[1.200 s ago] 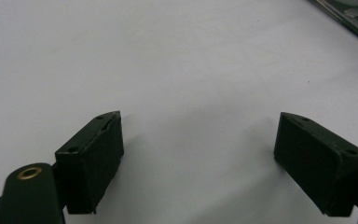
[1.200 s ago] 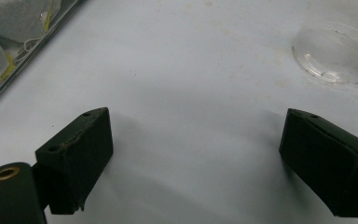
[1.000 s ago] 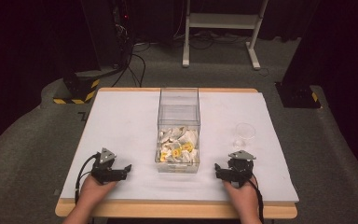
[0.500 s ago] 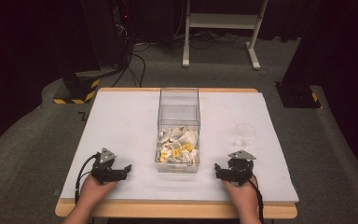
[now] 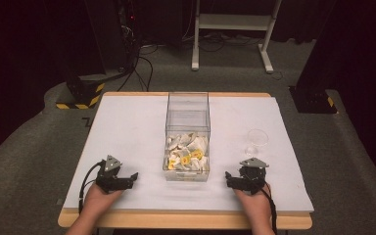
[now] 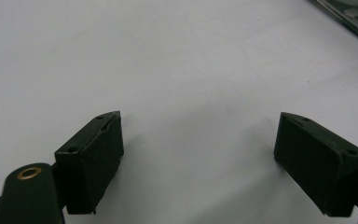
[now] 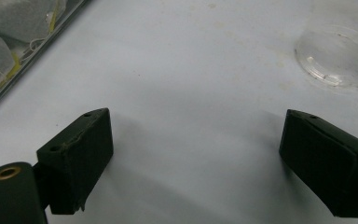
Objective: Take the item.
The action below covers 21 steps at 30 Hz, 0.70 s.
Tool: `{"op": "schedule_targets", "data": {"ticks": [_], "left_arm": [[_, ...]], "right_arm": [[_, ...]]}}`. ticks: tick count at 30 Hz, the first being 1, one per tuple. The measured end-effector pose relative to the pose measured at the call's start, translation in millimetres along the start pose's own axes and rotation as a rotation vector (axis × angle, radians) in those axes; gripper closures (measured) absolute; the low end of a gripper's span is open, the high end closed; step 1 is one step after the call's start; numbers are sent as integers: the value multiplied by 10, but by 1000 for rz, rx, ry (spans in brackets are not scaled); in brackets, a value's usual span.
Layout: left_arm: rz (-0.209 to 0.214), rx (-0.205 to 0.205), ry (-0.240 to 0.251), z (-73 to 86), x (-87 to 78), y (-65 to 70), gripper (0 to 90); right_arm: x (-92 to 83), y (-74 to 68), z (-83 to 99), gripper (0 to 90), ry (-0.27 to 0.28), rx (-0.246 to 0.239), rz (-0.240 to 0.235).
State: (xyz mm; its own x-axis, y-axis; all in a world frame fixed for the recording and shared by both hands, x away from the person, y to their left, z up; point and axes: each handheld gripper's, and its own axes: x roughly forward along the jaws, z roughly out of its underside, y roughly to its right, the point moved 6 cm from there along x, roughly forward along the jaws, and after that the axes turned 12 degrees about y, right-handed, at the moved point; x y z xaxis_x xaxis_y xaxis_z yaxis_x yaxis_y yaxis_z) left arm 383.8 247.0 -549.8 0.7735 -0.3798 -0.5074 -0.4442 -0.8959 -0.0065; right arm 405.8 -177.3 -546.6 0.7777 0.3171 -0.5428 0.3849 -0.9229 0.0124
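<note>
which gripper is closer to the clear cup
Right. The right gripper rests on the table just in front of the clear cup, while the left gripper sits across the clear box, much farther away.

One camera looks down from above the table's [image 5: 127, 127] near edge; two ride low and close, sharing its white top.

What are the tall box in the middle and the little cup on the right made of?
The tall box looks like clear rigid plastic, perhaps acrylic: tea bags show through its glossy walls. The small cup seems thin clear plastic, though glass is possible.
</note>
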Motion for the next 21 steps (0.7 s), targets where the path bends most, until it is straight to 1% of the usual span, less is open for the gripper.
{"op": "schedule_targets", "data": {"ticks": [7,14,17,18,21], "left_arm": [[-9,4,-5,0,-1,-7,138],[-34,-5,-9,2,10,-21,96],[-34,-1,-13,3,8,-26,91],[-32,-9,-13,4,11,-24,90],[-31,-12,-16,5,13,-27,86]], "right_arm": [[-23,0,-15,97,17,-1,-6],[-52,-17,-45,98,31,-8,-21],[-64,-30,-64,98,38,-13,-29],[-68,-35,-71,98,41,-13,-31],[-79,-46,-94,97,52,-17,-36]]}}
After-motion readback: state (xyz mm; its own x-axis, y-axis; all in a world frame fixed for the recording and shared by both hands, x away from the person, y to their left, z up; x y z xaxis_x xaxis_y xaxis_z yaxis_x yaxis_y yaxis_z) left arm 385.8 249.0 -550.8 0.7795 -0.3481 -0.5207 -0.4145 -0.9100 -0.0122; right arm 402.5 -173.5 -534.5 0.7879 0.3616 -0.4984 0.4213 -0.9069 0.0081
